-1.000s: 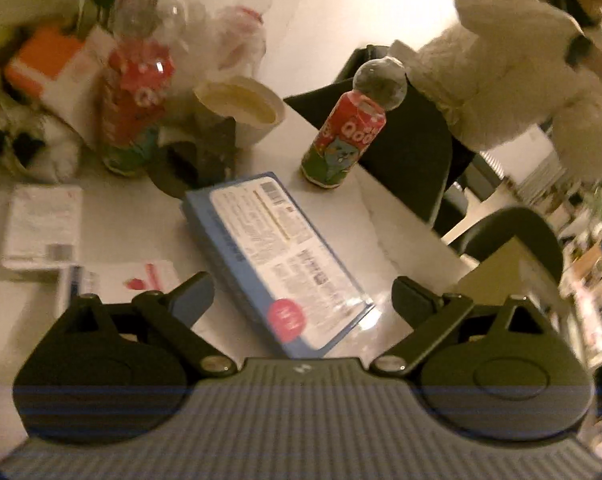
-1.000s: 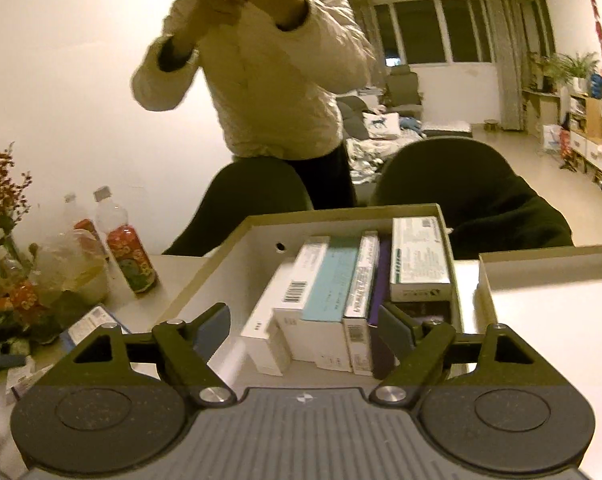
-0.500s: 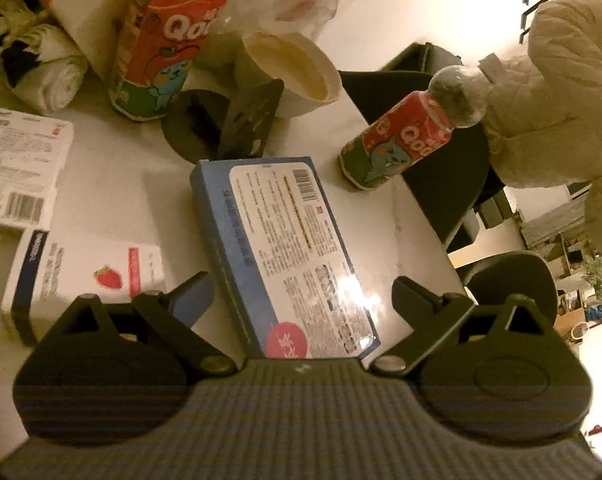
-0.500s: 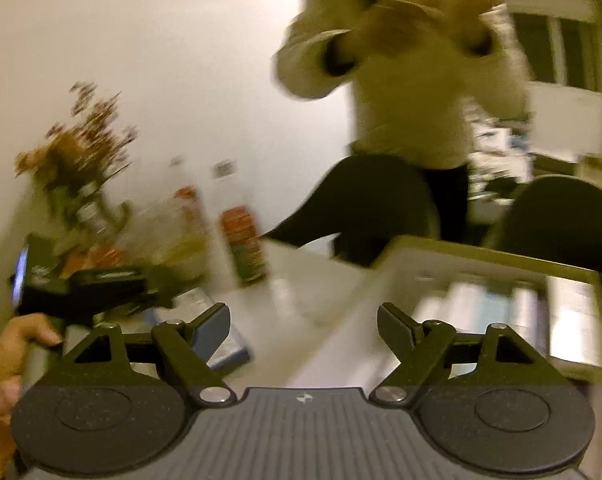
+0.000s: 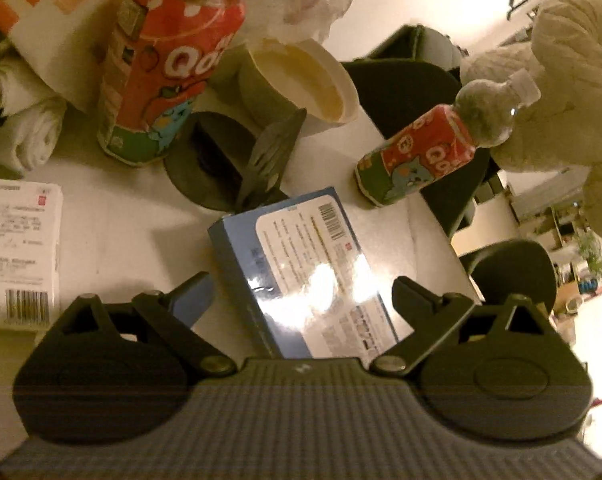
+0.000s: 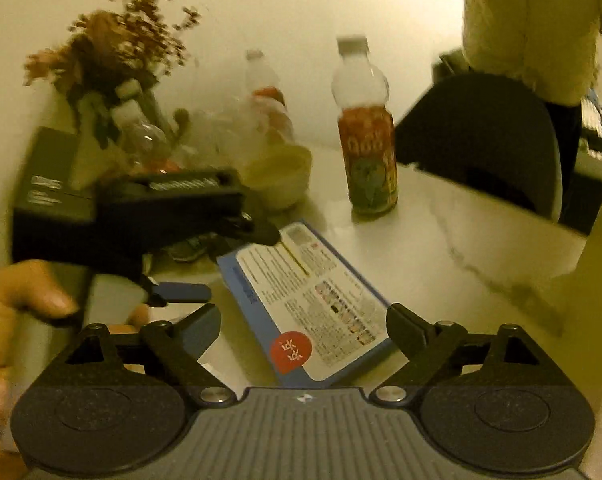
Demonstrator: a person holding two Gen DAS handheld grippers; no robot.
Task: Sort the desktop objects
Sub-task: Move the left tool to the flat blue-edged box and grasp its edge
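The blue box [image 5: 301, 276] lies flat on the white bench [image 5: 129, 232], label side up, its far end close to a black stand [image 5: 225, 164] and its near end running under my left hand-held gripper [image 5: 301, 296]. From the left wrist view I have that gripper's 2 fingers standing apart on either side of the box, neither pad pressing on it. The right wrist view shows the same box [image 6: 301, 300] between the fingers of my right hand-held gripper [image 6: 301, 330], whose jaws are opening, with nothing clamped. The left hand-held gripper [image 6: 181, 216] crosses that view from the left, over the box's far corner.

I judge the step in hand to be the pickup of this box, with both tools converging on it. Next I need 1 gripper to commit: lower it, square the fingers to the long sides, and close across the width. The box is wide and flat, so I expect a near-full opening is needed, and the other gripper should keep clear.

Further out stand 2 red drink bottles [image 5: 161, 72] [image 5: 429, 152], a cream bowl [image 5: 301, 80] and a white packet [image 5: 17, 256]. A person in a pale jacket [image 6: 533, 20] stands behind the chair.
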